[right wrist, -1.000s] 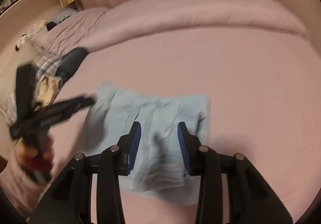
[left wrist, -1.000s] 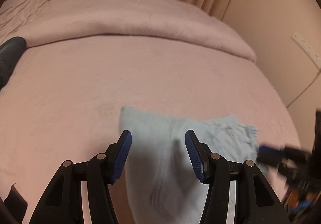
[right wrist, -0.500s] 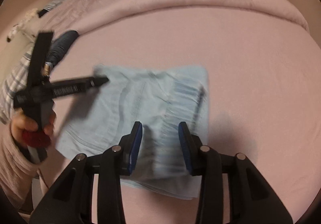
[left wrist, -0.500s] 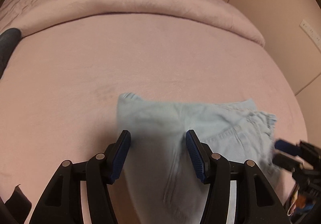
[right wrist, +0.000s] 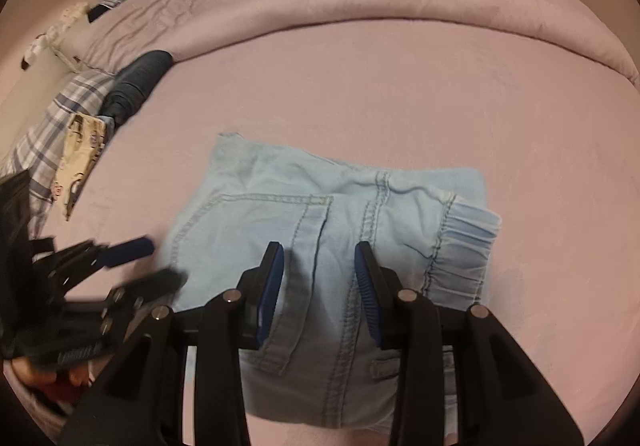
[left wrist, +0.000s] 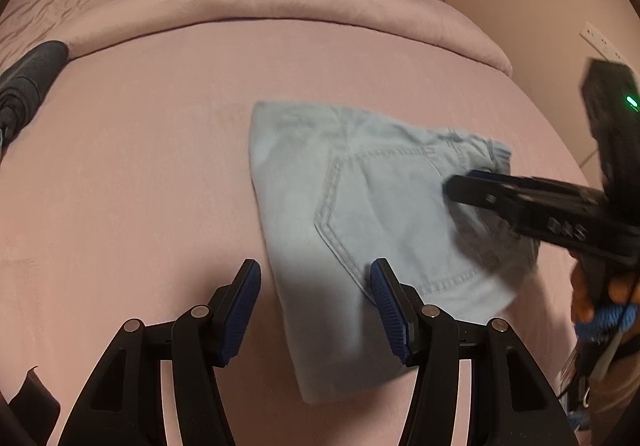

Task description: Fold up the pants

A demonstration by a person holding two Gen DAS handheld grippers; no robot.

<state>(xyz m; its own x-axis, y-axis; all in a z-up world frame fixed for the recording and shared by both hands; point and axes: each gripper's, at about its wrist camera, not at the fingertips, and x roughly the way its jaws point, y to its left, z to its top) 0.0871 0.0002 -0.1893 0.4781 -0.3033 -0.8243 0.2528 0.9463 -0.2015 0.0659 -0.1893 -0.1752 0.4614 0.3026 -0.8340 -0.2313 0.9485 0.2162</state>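
Note:
Light blue denim pants (left wrist: 372, 214) lie folded into a compact bundle on the pink bed (left wrist: 152, 150). In the right wrist view the pants (right wrist: 332, 222) show a back pocket, a centre seam and an elastic waistband at the right. My left gripper (left wrist: 316, 306) is open and empty, hovering over the bundle's near left edge. My right gripper (right wrist: 319, 290) is open and empty, just above the middle of the bundle. The right gripper also shows in the left wrist view (left wrist: 532, 202), over the bundle's right side. The left gripper shows blurred in the right wrist view (right wrist: 120, 262).
A rolled pink duvet (right wrist: 400, 2) runs across the far side of the bed. A dark folded garment (right wrist: 136, 82) and plaid clothes (right wrist: 52, 126) lie at the left edge. A wall with a socket strip (left wrist: 600, 42) stands to the right.
Both grippers have pulled back from the bundle. The left gripper has moved left off the pants. The pants lie still in a squarer fold.

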